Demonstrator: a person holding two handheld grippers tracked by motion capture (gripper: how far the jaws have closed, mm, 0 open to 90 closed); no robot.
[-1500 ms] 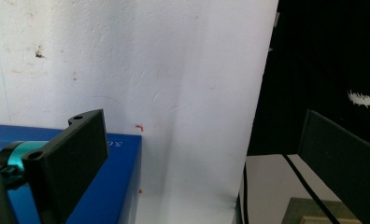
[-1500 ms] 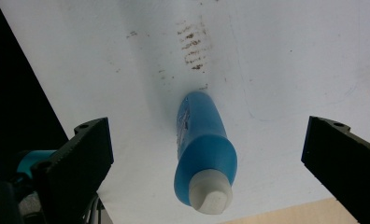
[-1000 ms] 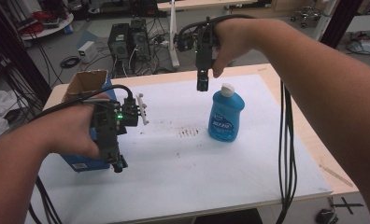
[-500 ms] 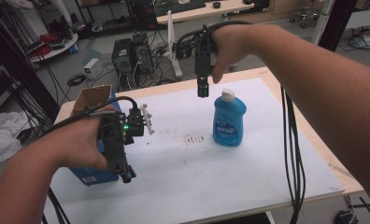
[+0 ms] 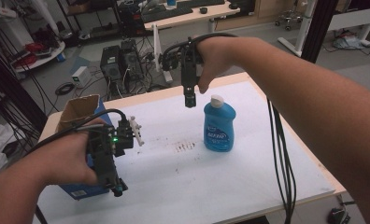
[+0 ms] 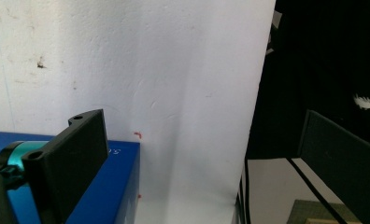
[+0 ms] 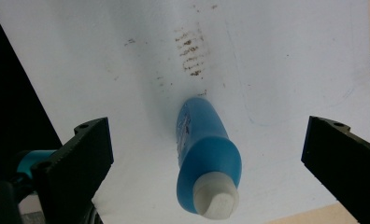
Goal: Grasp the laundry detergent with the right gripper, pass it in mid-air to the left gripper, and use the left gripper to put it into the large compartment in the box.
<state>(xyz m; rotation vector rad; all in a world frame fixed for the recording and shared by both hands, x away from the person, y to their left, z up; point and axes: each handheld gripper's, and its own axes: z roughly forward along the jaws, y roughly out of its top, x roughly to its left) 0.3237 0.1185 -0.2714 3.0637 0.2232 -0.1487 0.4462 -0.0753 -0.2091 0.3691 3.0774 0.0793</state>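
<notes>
Two grippers hang over the desk (image 5: 267, 186), one at each side. At the near left corner the left gripper (image 5: 115, 184) points down just in front of a blue box (image 5: 80, 191), which stands at the left edge with its cardboard flap (image 5: 78, 109) open. In the left gripper view its jaws stand wide apart with nothing between them, the box's blue top (image 6: 113, 186) below the left jaw and the desk's white edge running past. Brown smudges (image 5: 185, 146) mark the middle of the white top. Right of them a blue bottle (image 5: 219, 123) with a white cap (image 5: 216, 100) stands upright, toward the far edge. The right gripper (image 5: 189, 100) hangs just left of and above the cap, not touching; in the right gripper view its jaws gape wide, with the bottle (image 7: 206, 158) below and between them.
</notes>
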